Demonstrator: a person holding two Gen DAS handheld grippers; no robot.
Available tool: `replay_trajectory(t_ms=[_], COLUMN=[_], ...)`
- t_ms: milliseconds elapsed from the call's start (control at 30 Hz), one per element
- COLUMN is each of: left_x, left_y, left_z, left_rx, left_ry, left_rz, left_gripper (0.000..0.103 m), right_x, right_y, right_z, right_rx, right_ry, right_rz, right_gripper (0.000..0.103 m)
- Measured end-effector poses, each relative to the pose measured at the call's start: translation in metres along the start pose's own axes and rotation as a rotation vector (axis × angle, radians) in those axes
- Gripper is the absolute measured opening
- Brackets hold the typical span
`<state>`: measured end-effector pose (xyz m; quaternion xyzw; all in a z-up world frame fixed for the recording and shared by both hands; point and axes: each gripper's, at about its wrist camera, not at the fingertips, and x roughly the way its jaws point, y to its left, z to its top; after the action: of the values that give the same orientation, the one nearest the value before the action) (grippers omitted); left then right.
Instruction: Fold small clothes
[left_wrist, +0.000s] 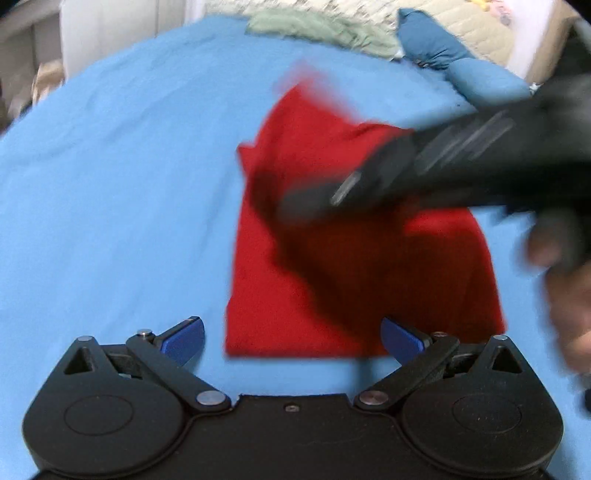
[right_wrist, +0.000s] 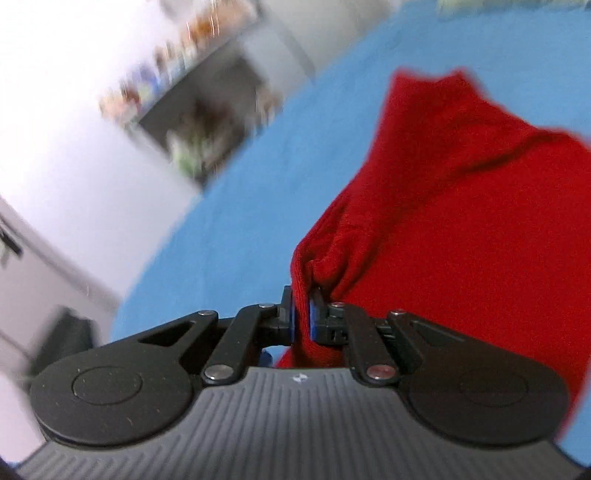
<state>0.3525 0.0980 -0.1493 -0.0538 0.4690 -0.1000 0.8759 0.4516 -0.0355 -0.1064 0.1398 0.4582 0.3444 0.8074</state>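
Left claw (left_wrist: 291, 338) spread wide, empty, low over blue sheet (left_wrist: 110, 203). Just ahead: red knit garment (left_wrist: 332, 295), partly folded. Right claw (right_wrist: 300, 314) clamped on garment edge, blurred body crossing above cloth. Far: green cloth (left_wrist: 314, 27), blue pillow (left_wrist: 461, 66).
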Motion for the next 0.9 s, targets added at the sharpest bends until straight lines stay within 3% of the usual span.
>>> replay_trajectory(t_ms=[67,133,167,200,233,267,367,467,567,700,900], left_x=[0.002,0.002,0.002,0.001,-0.001,-0.004,-0.010,-0.013,-0.018,-0.019,-0.011], left_y=[0.010,0.014,0.013,0.014,0.016,0.019,0.024,0.029,0.032,0.033,0.030], left_z=[-0.005,-0.008,-0.009,-0.008,-0.007,-0.006,-0.005,-0.004,-0.003,0.001,0.005], left_rx=[-0.023,-0.023,-0.023,-0.021,-0.015,-0.013,-0.028,-0.075,-0.107,-0.126,-0.119], left_ry=[0.008,0.009,0.010,0.009,0.007,0.000,-0.026,-0.049,-0.087,-0.119,-0.113], left_rz=[-0.008,-0.016,-0.025,-0.035,-0.043,-0.046,-0.057,-0.069,-0.076,-0.072,-0.055], left_gripper=[0.103,0.103,0.103,0.103,0.103,0.103,0.103,0.103,0.103,0.103,0.103], right_x=[0.039,0.047,0.044,0.040,0.034,0.026,-0.020,-0.079,-0.110,-0.108,-0.078], right_y=[0.006,0.013,0.015,0.017,0.019,0.019,0.020,0.019,0.017,0.008,-0.007], right_z=[-0.010,-0.015,-0.015,-0.014,-0.011,-0.007,0.001,-0.020,-0.065,-0.133,-0.170], right_rx=[-0.037,-0.081,-0.081,-0.073,-0.064,-0.062,-0.075,-0.087,-0.129,-0.171,-0.140], right_ry=[0.109,0.112,0.102,0.101,0.093,0.067,-0.072,-0.272,-0.359,-0.333,-0.297], right_rz=[-0.066,-0.096,-0.090,-0.074,-0.057,-0.049,-0.058,-0.200,-0.373,-0.564,-0.667], right_gripper=[0.022,0.026,0.034,0.053,0.062,0.071,0.074,0.089,0.089,0.088,0.084])
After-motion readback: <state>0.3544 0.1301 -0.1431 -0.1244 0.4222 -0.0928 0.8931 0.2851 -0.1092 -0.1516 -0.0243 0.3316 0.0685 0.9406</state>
